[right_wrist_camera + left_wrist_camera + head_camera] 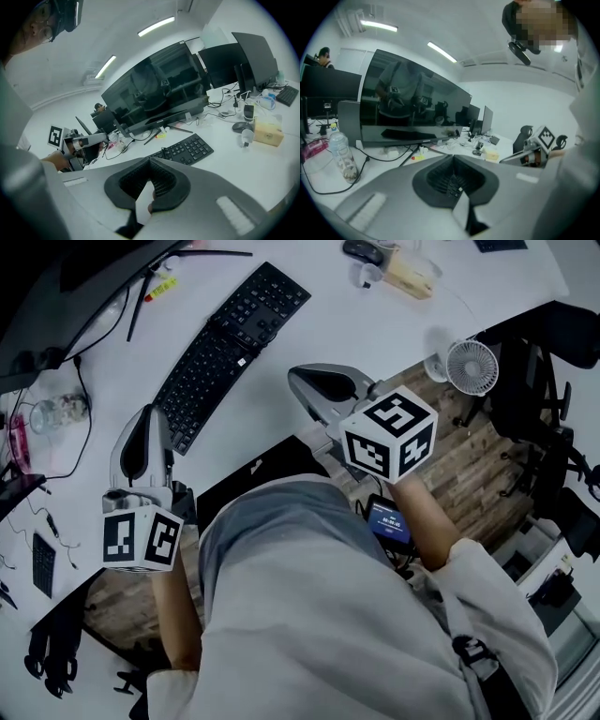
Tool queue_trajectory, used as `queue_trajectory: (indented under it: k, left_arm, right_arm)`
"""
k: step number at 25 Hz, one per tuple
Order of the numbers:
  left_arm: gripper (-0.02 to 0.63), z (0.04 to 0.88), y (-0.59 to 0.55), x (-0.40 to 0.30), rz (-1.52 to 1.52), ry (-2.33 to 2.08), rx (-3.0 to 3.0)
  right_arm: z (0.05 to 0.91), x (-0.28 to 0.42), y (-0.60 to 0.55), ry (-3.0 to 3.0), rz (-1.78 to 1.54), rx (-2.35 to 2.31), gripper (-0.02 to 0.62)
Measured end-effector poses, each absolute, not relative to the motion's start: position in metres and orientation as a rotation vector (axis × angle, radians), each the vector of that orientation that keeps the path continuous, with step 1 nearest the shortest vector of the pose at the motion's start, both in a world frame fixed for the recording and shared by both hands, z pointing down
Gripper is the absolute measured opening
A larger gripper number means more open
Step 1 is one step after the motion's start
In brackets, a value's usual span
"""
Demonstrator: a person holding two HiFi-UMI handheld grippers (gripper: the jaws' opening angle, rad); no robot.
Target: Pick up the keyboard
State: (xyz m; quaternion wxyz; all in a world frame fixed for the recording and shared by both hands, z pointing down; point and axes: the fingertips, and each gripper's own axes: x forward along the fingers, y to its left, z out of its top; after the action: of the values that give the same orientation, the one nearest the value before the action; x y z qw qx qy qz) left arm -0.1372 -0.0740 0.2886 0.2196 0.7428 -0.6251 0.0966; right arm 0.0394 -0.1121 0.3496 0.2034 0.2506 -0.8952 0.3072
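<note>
While left tongs and right tongs clench nothing, only the head view shows the whole keyboard

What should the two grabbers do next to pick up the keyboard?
Probably open both. The left gripper and right gripper each have their jaws shut on nothing, and neither seems to touch the keyboard lying flat on the desk, so they must open before gripping it.

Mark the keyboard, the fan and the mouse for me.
keyboard [228, 348]: head view, middle of the key field.
fan [471, 367]: head view, centre of the round grille.
mouse [242, 125]: right gripper view, top of its dark shell.
</note>
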Motion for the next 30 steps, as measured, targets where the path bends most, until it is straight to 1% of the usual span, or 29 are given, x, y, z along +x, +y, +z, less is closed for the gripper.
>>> queue_trajectory:
  k: [10, 19, 28, 30]
  left_arm:
    - [0.0, 0.337, -0.097, -0.136, 0.397, -1.685, 2.041]
    - [0.0, 0.381, -0.117, -0.141, 0.532, -1.588, 2.011]
    - [0.0, 0.421, -0.14, -0.144, 0.725, -1.467, 2.023]
    - [0.0, 0.43, -0.144, -0.145, 0.807, -1.455, 2.041]
  right_arm:
    - [0.384, 0.042, -0.132, -2.437, 0.92, 0.72, -0.003]
    - [0.423, 0.021, -0.116, -2.326, 1.0, 0.698, -0.003]
    - [0.449, 0.007, -0.108, -2.289, 1.158, 0.672, -0.003]
    - [0.454, 0.002, -0.109, -2.279, 1.188, 0.666, -0.003]
